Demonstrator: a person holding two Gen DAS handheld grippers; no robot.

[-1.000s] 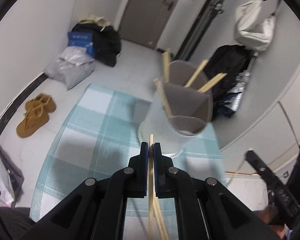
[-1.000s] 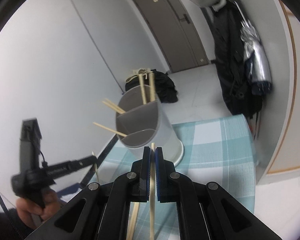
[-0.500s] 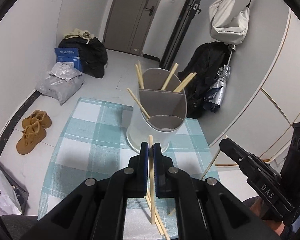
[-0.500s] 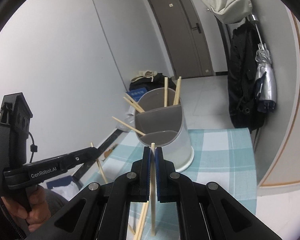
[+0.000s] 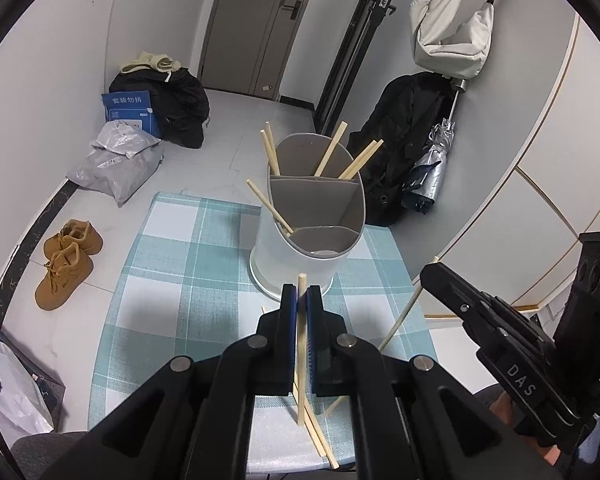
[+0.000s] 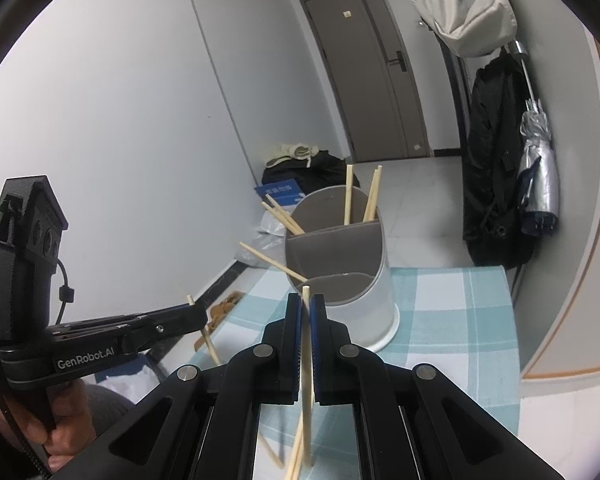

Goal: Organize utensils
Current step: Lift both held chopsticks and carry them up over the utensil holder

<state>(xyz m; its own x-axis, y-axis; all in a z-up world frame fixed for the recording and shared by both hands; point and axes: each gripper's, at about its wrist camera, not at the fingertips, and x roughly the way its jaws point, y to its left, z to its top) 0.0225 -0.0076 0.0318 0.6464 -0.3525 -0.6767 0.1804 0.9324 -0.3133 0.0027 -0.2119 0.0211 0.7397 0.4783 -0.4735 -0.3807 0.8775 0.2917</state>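
both grippers clamped on chopstick each: left (image 5: 301, 296), right (image 6: 306, 306); checked tablecloth (image 5: 172, 288), grey floor (image 5: 236, 120), door (image 6: 364, 72).

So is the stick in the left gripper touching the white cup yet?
Apart. In the left wrist view, the chopstick clamped in the left gripper ends short of the holder, with checked tablecloth showing between gripper and holder.

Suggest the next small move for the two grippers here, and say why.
Probably carry the left gripper forward over the utensil holder and lower its chopstick into a compartment. Both grippers are shut on one chopstick each, the right gripper on its own, and the holder stands just ahead with sticks already inside.
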